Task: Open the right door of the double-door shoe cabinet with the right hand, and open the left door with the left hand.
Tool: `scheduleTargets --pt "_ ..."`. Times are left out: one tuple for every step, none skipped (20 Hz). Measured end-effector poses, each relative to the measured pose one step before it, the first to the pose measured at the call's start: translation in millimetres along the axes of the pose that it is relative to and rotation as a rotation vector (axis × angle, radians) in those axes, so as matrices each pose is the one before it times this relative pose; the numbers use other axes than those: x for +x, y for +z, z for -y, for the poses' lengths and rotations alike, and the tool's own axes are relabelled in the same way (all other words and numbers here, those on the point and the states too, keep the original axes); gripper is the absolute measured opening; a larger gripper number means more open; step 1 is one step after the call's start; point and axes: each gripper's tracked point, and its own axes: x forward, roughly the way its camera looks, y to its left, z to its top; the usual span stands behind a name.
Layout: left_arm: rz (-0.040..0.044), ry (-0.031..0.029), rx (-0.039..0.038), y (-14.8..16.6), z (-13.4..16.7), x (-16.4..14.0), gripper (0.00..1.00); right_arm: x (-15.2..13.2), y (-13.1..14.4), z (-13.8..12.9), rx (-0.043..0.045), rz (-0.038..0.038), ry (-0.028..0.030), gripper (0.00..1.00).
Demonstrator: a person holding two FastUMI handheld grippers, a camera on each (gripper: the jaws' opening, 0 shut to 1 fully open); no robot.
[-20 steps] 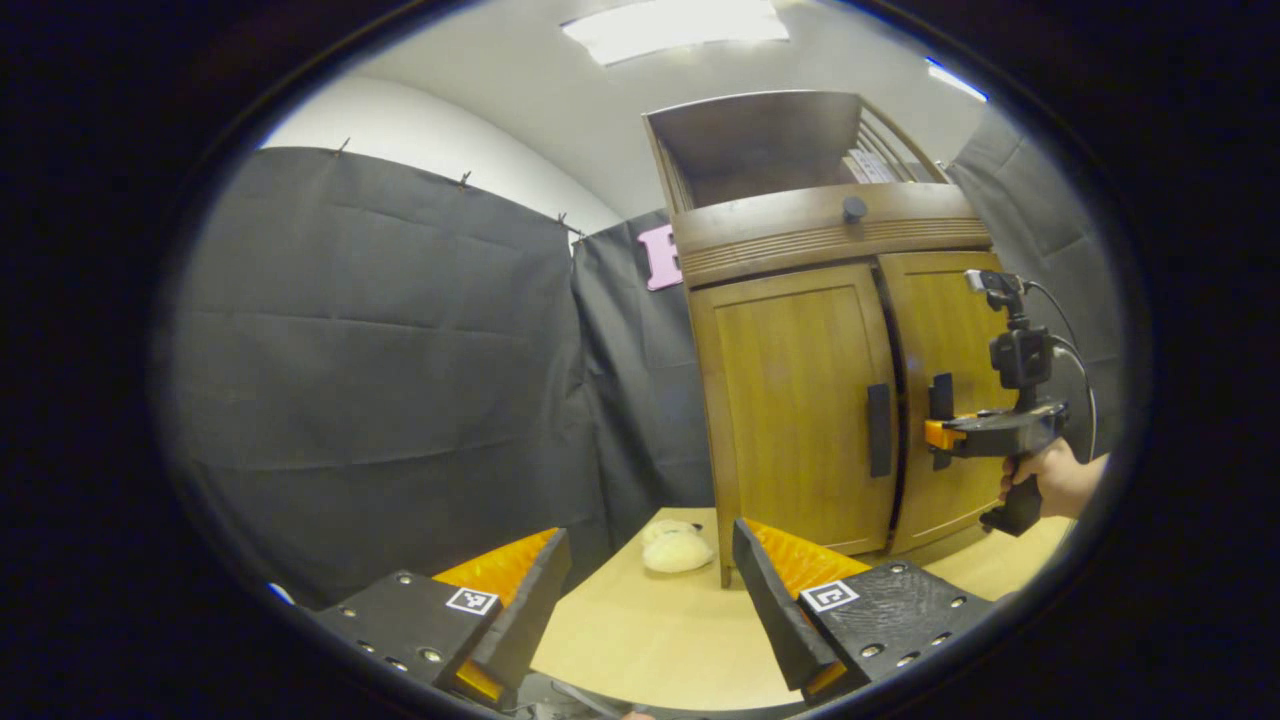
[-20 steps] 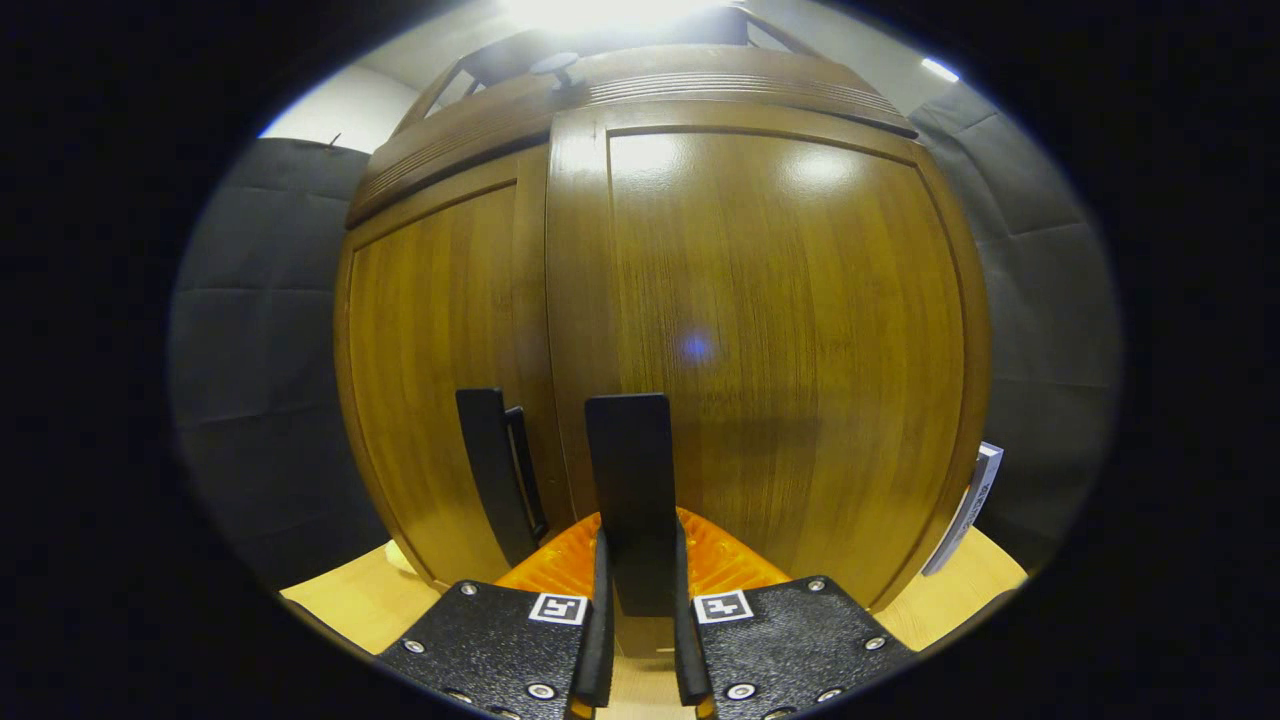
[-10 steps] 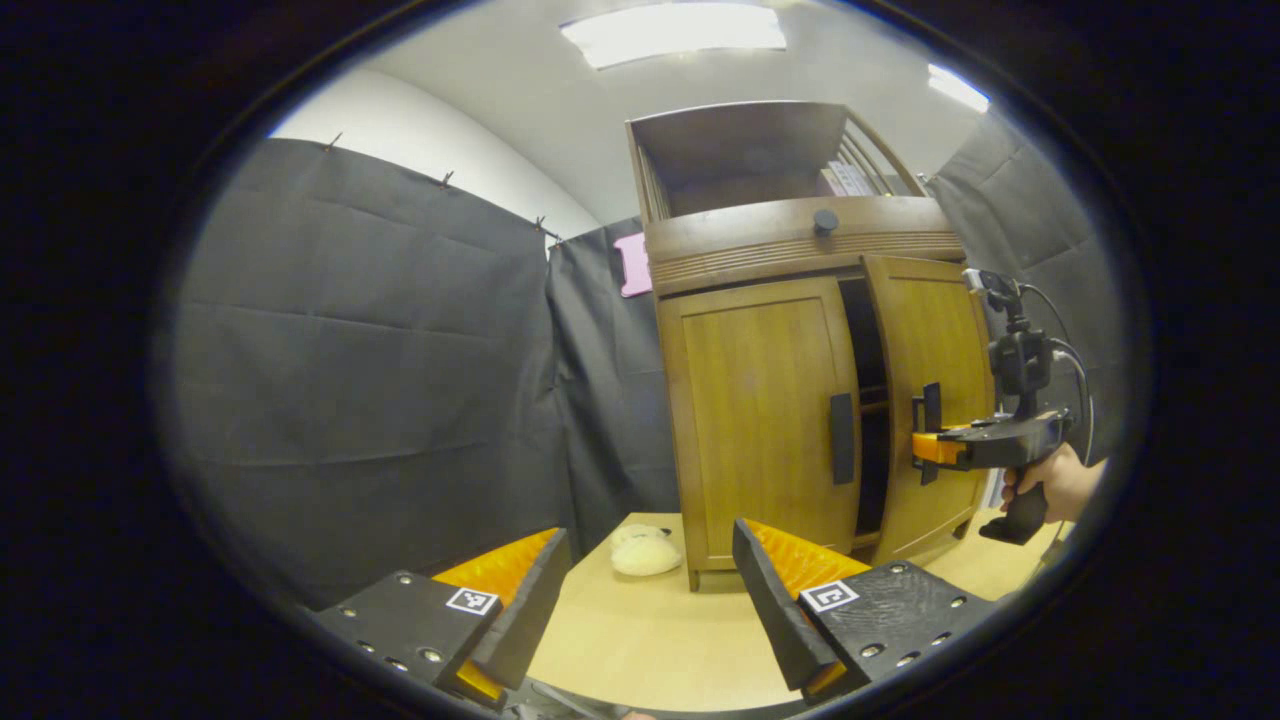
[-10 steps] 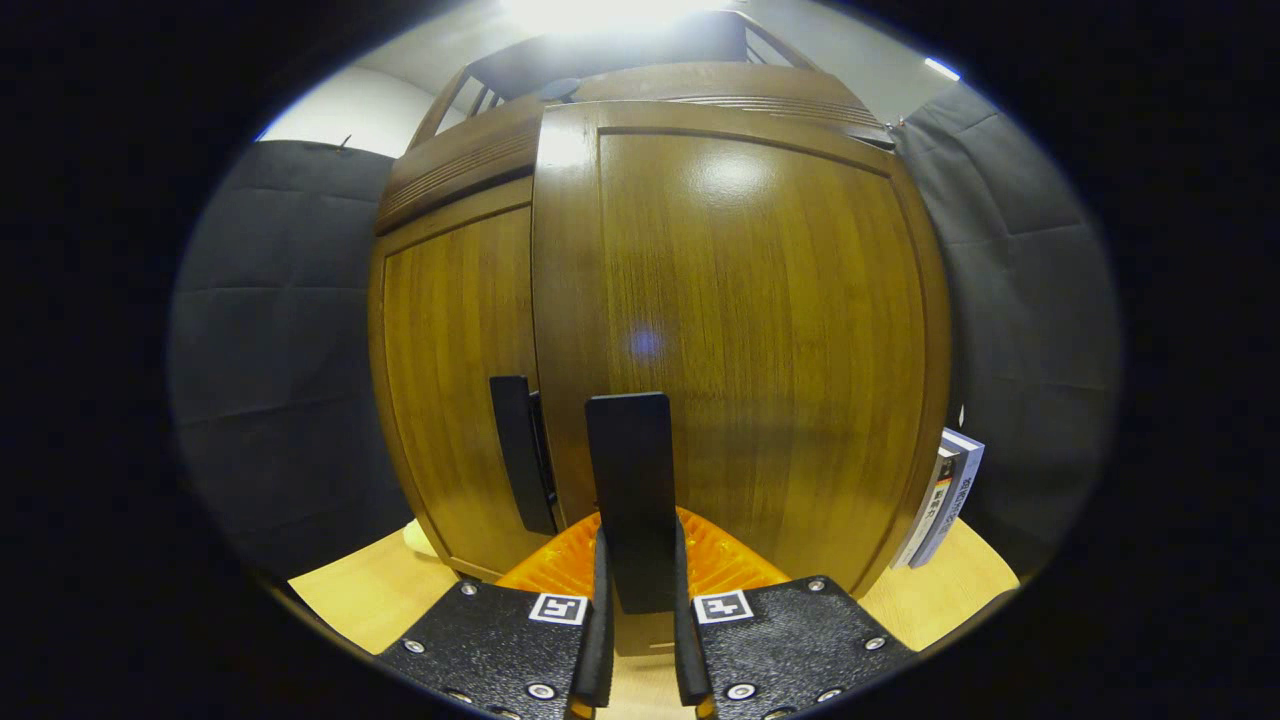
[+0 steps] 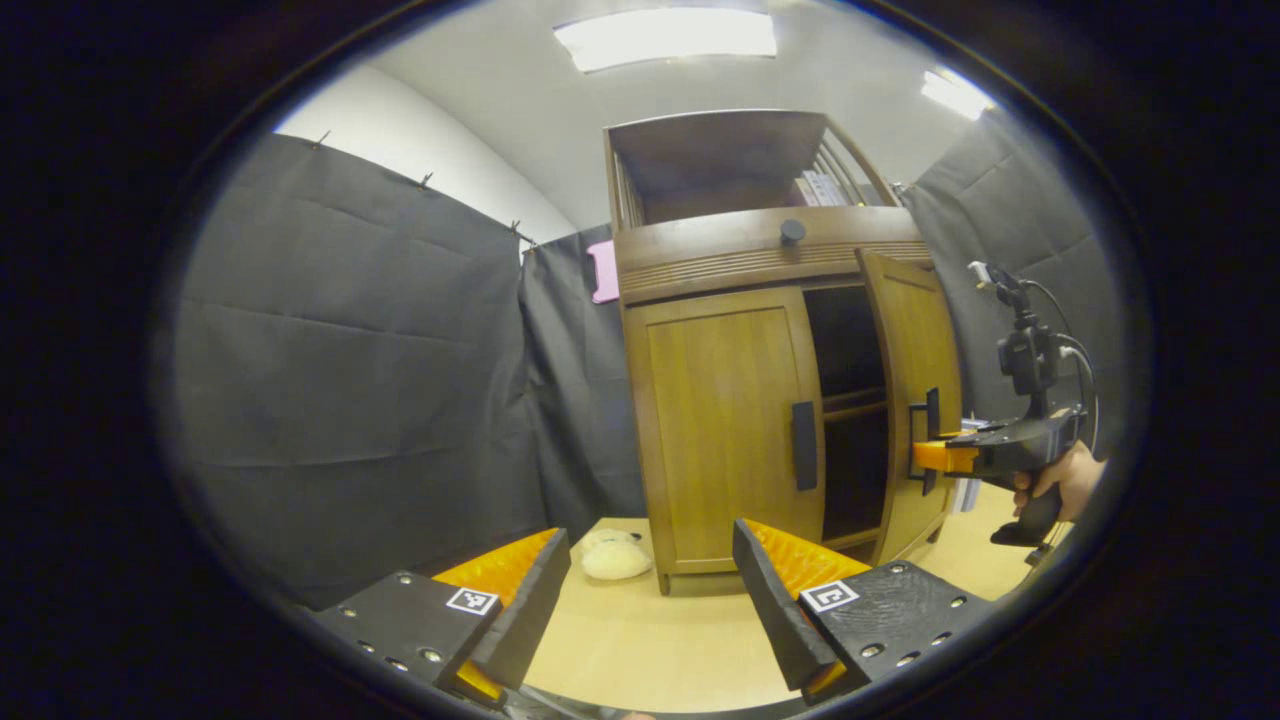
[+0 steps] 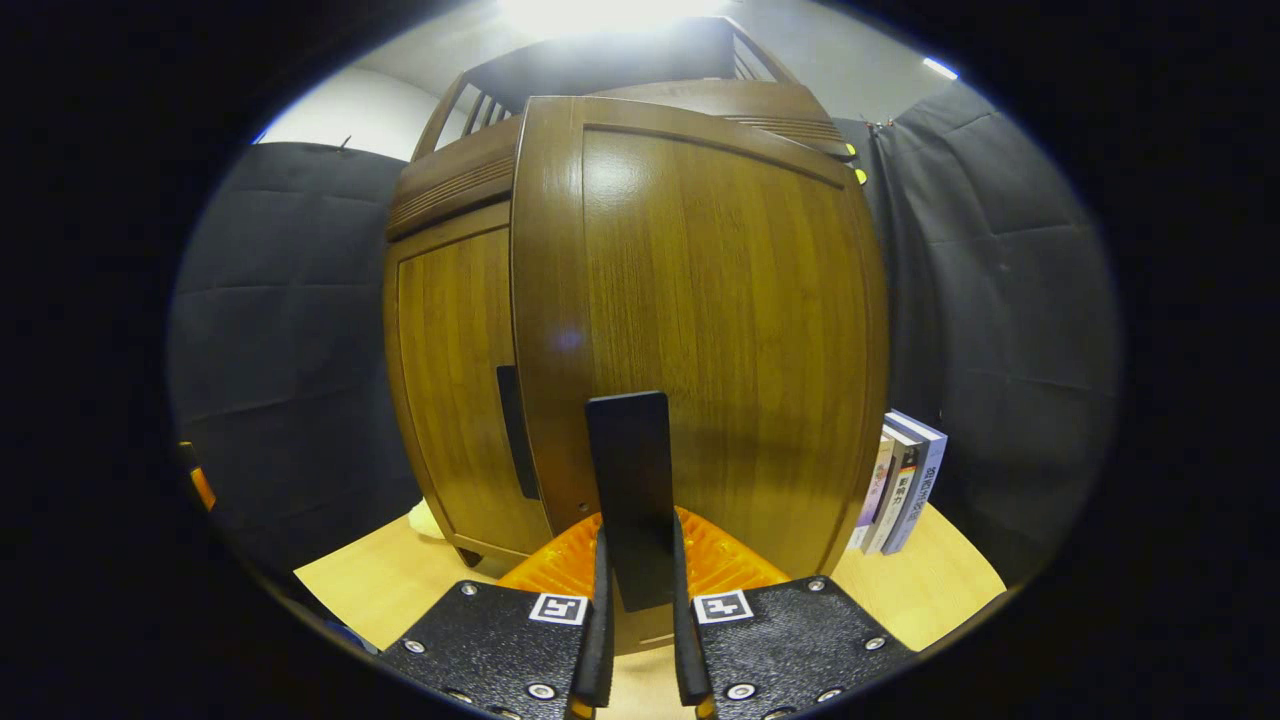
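A brown wooden shoe cabinet [image 5: 700,255] stands on a light table. Its right door [image 5: 915,350] is swung out, showing a dark inside with a shelf [image 5: 850,410]. The left door [image 5: 715,420] is closed, its dark handle [image 5: 804,445] by the inner edge. My right gripper [image 6: 636,590] is shut on the right door's dark handle [image 6: 630,480], and the door panel [image 6: 720,330] looms close. In the left gripper view that gripper [image 5: 935,457] shows at the handle with a hand [image 5: 1065,480] holding it. My left gripper [image 5: 650,600] hangs open, well short of the cabinet.
A cream plush toy [image 5: 612,555] lies on the table [image 5: 640,650] at the cabinet's left foot. Several books [image 6: 900,495] stand upright to the right of the cabinet. Black cloth walls [image 5: 350,380] enclose the booth. Books sit on the cabinet's top shelf [image 5: 820,185].
The right door went from closed to swung well open, pulled by my right gripper. The left gripper stayed open, and its view shifted so the cabinet sits further left.
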Motion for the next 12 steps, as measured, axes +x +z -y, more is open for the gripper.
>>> scheduleTargets --pt "0.00251 -0.00993 -0.00144 0.28 1.98 0.36 0.93 -4.69 -0.61 2.95 -0.00016 -0.00315 -0.00305 0.24" --pt "0.00215 -0.01097 -0.00132 -0.40 1.67 0.01 0.93 -2.50 -0.66 0.66 0.00147 -0.00242 -0.00288 0.24" --pt "0.00296 -0.01030 -0.00273 0.12 2.00 0.64 0.93 -1.02 -0.10 1.61 0.00035 -0.00201 -0.00307 0.25" --pt "0.00247 -0.01357 -0.00416 -0.19 2.73 0.47 0.93 -2.85 -1.36 1.55 0.00066 0.00094 -0.00484 0.24" --pt "0.00085 -0.01338 -0.00401 -0.81 3.00 1.36 0.93 -6.71 -0.10 3.64 -0.00041 0.00036 -0.00628 0.24" --pt "0.00131 -0.01352 -0.00230 -2.36 3.07 1.01 0.93 -7.05 0.03 5.23 0.00008 -0.00269 -0.00917 0.24" --pt "0.00215 -0.01100 -0.00211 -1.47 2.82 1.58 0.93 -9.86 -2.06 8.38 -0.00099 -0.00322 -0.01041 0.24" --pt "0.00330 -0.01190 -0.00429 -1.22 2.90 1.64 0.93 -5.06 -0.50 4.75 -0.00219 -0.00281 -0.00711 0.25" --pt "0.00268 -0.01335 -0.00536 0.96 1.30 -0.33 0.93 -5.57 -0.13 5.33 -0.00054 -0.00159 -0.00658 0.24" --pt "0.00205 -0.01487 -0.00467 -0.26 0.92 1.09 0.93 -4.48 0.08 2.48 -0.00158 -0.00039 -0.00598 0.24" --pt "0.00210 -0.01270 -0.00244 1.03 1.35 0.17 0.93 -5.71 0.74 4.44 -0.00455 -0.00159 -0.00920 0.24" --pt "0.00160 -0.01495 -0.00191 1.73 1.74 -0.92 0.93 -1.51 -1.13 3.65 -0.01064 -0.00132 -0.01325 0.24"
